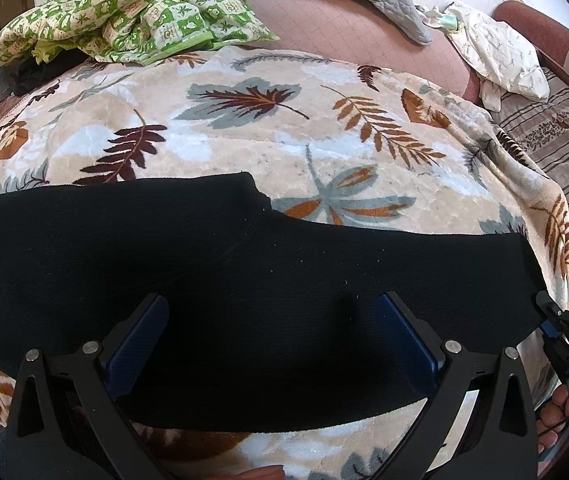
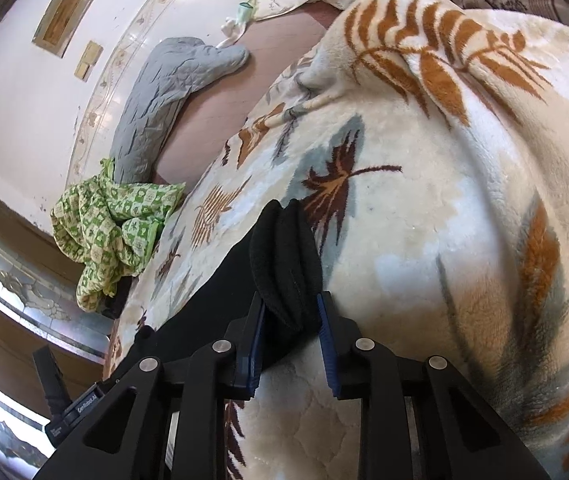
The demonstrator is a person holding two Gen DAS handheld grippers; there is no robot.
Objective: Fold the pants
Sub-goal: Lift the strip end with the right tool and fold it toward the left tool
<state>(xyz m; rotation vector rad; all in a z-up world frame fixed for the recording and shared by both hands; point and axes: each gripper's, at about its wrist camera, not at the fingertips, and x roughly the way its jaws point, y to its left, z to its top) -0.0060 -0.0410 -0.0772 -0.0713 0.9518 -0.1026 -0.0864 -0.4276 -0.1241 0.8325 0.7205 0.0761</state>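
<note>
Black pants [image 1: 244, 280] lie flat on the leaf blanket [image 1: 324, 120], long axis crosswise under the left gripper [image 1: 272, 320], which hangs wide open and empty | right-wrist view: right gripper [image 2: 290, 312] nearly closed, pinching the bunched pant end [image 2: 284, 264]; the rest trails off left, so it is the nearer hand for a fold.

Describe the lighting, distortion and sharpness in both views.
Left wrist view: even daylight, fisheye bulges the leaf blanket, black pants lose detail in darkness. Right wrist view: bright glare on the wall, scene tilted, fuzzy pants edge sharp between the right gripper pads, dark vignette corners.
</note>
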